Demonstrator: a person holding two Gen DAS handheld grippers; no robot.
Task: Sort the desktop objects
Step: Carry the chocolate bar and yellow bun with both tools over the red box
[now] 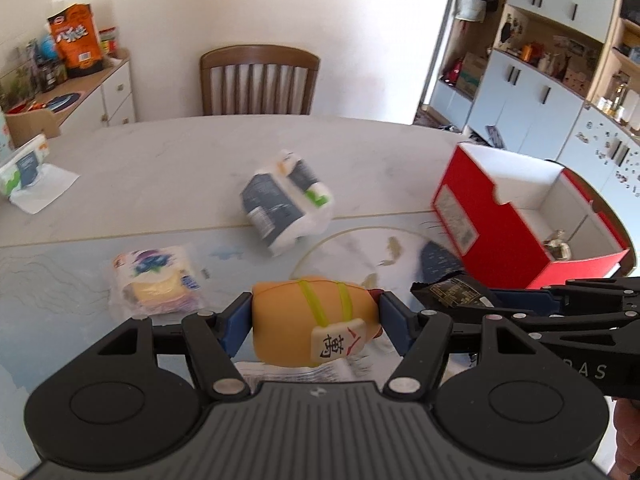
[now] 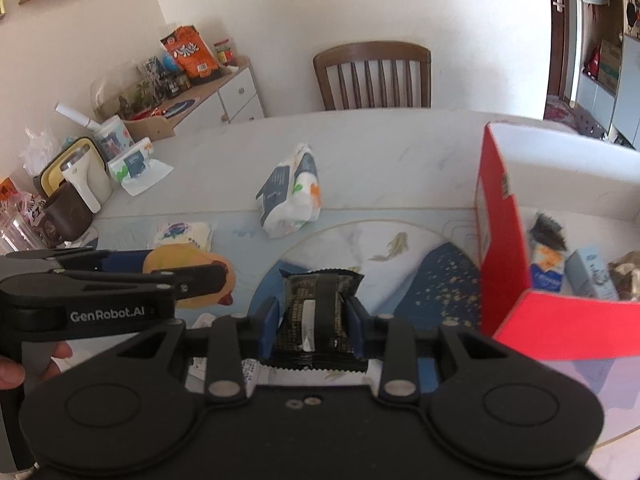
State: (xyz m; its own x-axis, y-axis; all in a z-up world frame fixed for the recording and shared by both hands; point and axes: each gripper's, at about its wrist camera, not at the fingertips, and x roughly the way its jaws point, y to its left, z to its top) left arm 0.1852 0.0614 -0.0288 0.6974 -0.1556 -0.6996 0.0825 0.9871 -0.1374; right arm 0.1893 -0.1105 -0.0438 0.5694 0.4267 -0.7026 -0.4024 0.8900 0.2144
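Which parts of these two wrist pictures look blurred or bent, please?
Left wrist view: the tissue pack and red box smear with motion, the orange toy stays sharp; right wrist view: the black packet is crisp, and the table edge bows from the fisheye.

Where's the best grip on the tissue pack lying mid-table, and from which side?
Grip the tissue pack across its narrow middle, coming down from above. It lies tilted on the table, long axis running away from the cameras, and looks soft, so the jaws should straddle its short width. Both grippers look full now: the left gripper holds the orange toy, the right gripper the black packet.
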